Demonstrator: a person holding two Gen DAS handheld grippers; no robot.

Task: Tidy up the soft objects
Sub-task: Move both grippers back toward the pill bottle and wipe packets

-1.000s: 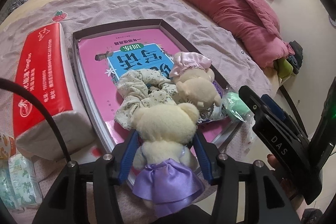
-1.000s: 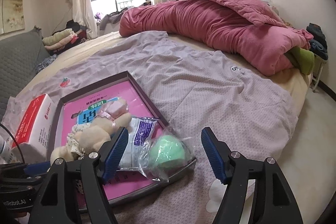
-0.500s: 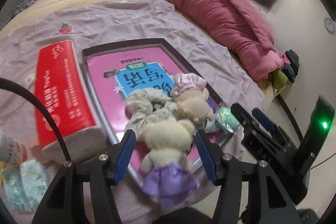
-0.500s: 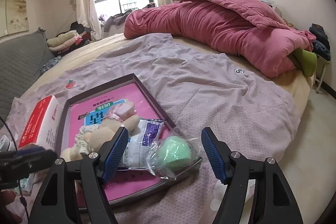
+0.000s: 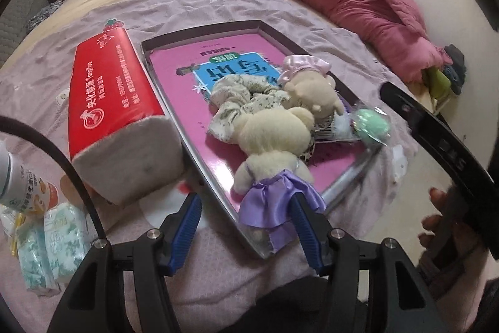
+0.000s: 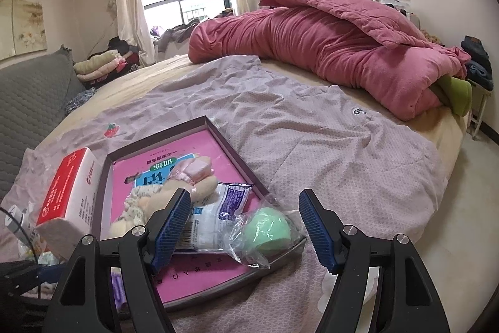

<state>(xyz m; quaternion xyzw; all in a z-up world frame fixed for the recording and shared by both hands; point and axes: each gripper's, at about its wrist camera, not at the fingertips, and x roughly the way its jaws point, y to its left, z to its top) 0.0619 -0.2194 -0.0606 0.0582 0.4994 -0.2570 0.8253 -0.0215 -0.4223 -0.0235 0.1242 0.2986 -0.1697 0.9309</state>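
A dark tray (image 5: 199, 164) with a pink book in it lies on the bed. In it are a cream bear in a purple skirt (image 5: 271, 152), a second bear with a pink bonnet (image 5: 312, 86), a floral scrunchie (image 5: 240, 95), a white packet (image 6: 218, 217) and a green sponge in clear wrap (image 6: 268, 231). My left gripper (image 5: 246, 227) is open, just behind the purple-skirted bear, whose skirt hangs over the tray's near corner. My right gripper (image 6: 244, 228) is open above the green sponge, which also shows in the left wrist view (image 5: 372, 125).
A red tissue pack (image 5: 115, 114) lies left of the tray. A white bottle (image 5: 18, 177) and small wipe packs (image 5: 50, 245) sit at the near left. A rolled pink quilt (image 6: 327, 49) lies far across the bed. The bed edge drops to the floor on the right.
My left gripper opened, let go of the purple-skirted bear and drew back; the bear now lies in the tray. My right gripper stayed open over the sponge.
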